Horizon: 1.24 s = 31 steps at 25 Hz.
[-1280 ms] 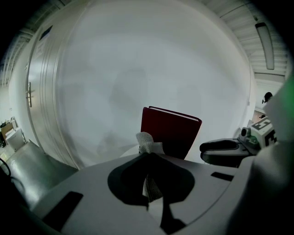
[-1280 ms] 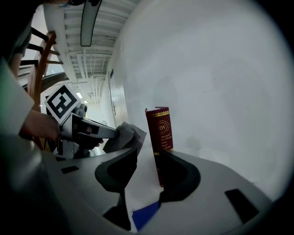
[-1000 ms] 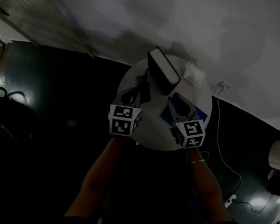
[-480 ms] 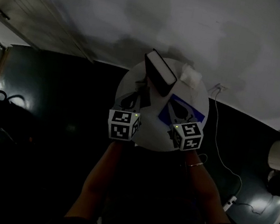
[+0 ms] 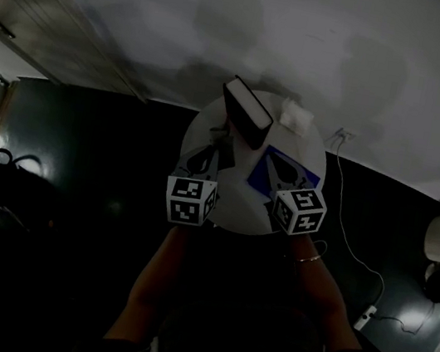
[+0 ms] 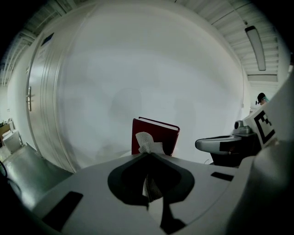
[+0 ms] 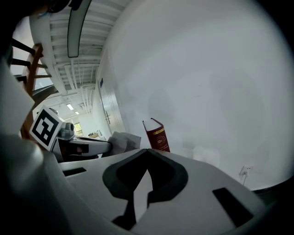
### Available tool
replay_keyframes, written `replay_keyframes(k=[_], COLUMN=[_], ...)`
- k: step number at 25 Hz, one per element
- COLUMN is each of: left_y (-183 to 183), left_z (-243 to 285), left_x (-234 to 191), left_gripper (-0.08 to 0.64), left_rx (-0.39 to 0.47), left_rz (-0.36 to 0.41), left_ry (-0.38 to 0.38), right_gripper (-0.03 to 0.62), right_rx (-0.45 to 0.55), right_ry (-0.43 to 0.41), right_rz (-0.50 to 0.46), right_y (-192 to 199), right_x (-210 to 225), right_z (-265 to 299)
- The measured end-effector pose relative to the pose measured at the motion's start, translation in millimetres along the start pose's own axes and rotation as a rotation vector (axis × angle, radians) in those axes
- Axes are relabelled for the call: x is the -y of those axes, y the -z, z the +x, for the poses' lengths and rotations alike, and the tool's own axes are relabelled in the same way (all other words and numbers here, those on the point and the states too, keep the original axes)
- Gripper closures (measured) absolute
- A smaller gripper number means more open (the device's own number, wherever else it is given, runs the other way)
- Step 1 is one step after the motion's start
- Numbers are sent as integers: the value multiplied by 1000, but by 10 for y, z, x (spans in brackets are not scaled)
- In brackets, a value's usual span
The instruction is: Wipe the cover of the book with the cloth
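Note:
A dark red book (image 5: 246, 112) stands upright near the far edge of the round white table (image 5: 232, 203). It also shows in the left gripper view (image 6: 158, 135), and spine-on in the right gripper view (image 7: 157, 135). My left gripper (image 5: 220, 139) (image 6: 148, 153) is shut on a small white cloth (image 6: 146, 143) (image 7: 121, 141), just short of the book's cover. My right gripper (image 5: 267, 159) (image 7: 148, 150) is beside it on the right. Its jaws have just been closing and now stand shut with nothing between them.
A blue sheet (image 5: 295, 171) lies on the table under my right gripper. A crumpled white piece (image 5: 296, 117) sits at the table's far right edge. A thin cable (image 5: 346, 227) runs over the dark floor on the right. A pale wall stands behind the table.
Both grippers have risen a little towards the book. The right gripper has rolled slightly, and more of the blue sheet shows beneath it.

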<state>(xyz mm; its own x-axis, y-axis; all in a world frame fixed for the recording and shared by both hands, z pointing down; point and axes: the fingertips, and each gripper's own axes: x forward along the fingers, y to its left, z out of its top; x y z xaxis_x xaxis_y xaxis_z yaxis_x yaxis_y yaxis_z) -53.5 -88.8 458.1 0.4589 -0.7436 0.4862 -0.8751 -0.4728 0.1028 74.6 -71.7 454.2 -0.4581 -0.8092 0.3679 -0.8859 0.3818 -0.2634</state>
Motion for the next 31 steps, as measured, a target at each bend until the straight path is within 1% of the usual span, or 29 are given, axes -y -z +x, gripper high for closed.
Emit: replay_keyframes(k=[3,8,15,31], left_y=[-2,9,-18,-86], left_z=[-63,-118,-184,-200], left_x=[32,46,76,112], left_gripper=[537,537,537,537], left_rx=[8,17,33,55], left_rz=[4,-4,-7,5], left_ry=[2,-2,-2,-9], right_gripper=[565,565,565,565], right_rx=[15,11,-2,10], right_ry=[2,-2,-15,-11], right_rz=[29,5,18,31], right_y=[-62,-90,-25,-5], right_x=[-7,-50,-138,-96], right_z=[-34,-57,-88,-152])
